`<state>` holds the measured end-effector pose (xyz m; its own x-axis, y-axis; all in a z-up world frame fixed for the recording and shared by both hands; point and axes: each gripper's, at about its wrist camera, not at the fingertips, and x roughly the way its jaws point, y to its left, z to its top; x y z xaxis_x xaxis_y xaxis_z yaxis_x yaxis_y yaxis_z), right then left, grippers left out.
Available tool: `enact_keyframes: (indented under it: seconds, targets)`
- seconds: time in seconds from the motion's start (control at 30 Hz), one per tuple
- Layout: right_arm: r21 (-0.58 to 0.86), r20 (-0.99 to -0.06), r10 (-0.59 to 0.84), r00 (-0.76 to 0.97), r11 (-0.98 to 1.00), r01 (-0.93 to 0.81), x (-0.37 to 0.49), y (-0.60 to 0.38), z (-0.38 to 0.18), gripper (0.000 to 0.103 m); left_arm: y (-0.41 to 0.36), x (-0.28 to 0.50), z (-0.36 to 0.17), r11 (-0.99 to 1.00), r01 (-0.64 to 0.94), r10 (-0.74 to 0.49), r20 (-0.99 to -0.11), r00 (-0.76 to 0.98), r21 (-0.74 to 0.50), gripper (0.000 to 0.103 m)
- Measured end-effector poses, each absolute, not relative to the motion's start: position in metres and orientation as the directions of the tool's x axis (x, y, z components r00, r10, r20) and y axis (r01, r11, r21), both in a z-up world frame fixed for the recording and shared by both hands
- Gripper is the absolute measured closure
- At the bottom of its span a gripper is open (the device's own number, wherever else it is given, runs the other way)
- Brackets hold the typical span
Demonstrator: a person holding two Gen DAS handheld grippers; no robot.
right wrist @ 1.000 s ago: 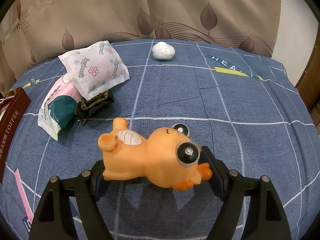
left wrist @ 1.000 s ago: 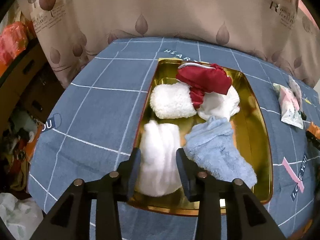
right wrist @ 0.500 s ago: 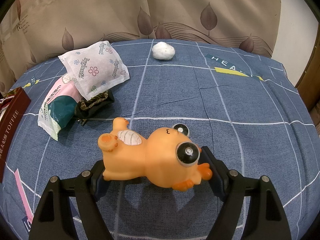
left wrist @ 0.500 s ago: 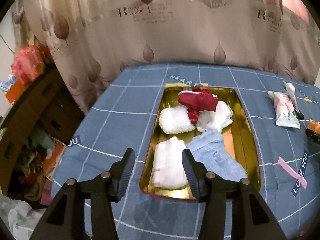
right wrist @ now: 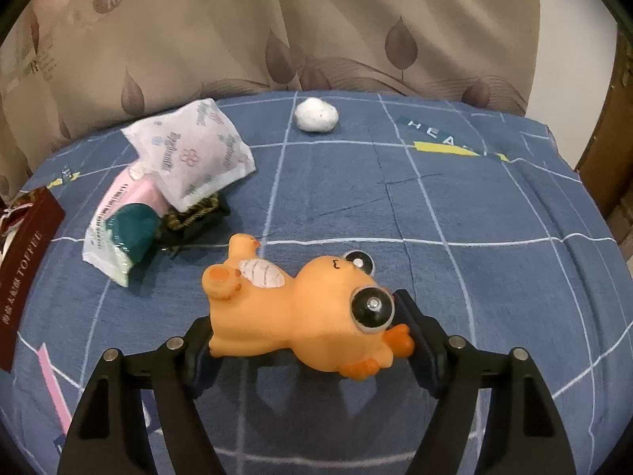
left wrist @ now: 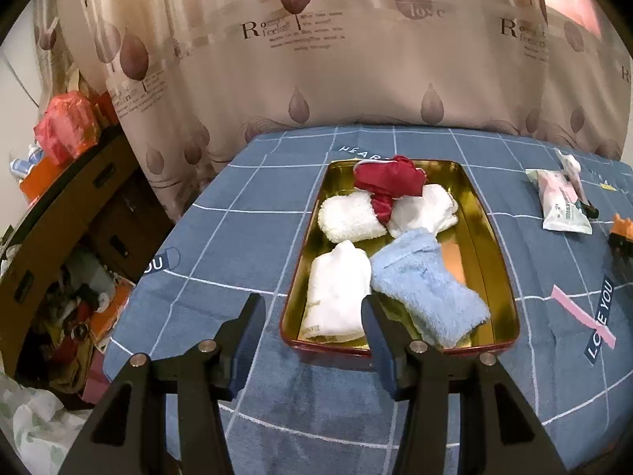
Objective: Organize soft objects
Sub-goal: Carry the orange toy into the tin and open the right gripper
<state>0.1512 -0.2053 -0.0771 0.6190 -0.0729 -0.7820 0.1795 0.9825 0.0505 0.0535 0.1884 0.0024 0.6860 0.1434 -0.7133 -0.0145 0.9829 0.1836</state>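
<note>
A gold tray (left wrist: 492, 237) on the blue checked cloth holds a white folded towel (left wrist: 336, 289), a light blue towel (left wrist: 427, 289), a fluffy white roll (left wrist: 350, 219), another white cloth (left wrist: 425, 208) and a red cloth (left wrist: 389, 180). My left gripper (left wrist: 312, 316) is open and empty, raised above the tray's near edge. My right gripper (right wrist: 304, 332) is shut on an orange soft toy animal (right wrist: 300, 312) lying on its back, held just above the cloth. A white fluffy ball (right wrist: 316, 114) lies far back.
Tissue packets (right wrist: 190, 154), a pink-green packet (right wrist: 122, 229) and a dark pouch (right wrist: 198, 217) lie left of the toy. The tray's dark red side (right wrist: 23, 261) shows at the far left. Curtain behind; the table edge and floor clutter (left wrist: 71, 308) lie left.
My left gripper has pulled back and up from the tray, leaving the white towel in it. The right gripper has lifted slightly with the toy.
</note>
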Motion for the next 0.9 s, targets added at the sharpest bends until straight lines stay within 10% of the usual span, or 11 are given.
enact_keyframes:
  seconds: [0.9]
  targets:
    - [0.095,-0.711,0.31,0.631,0.932,-0.35,0.106,0.005,0.006,0.029,0.208,0.055,0.0,0.991,-0.059,0.131,-0.727,0.674,0.124,0.051]
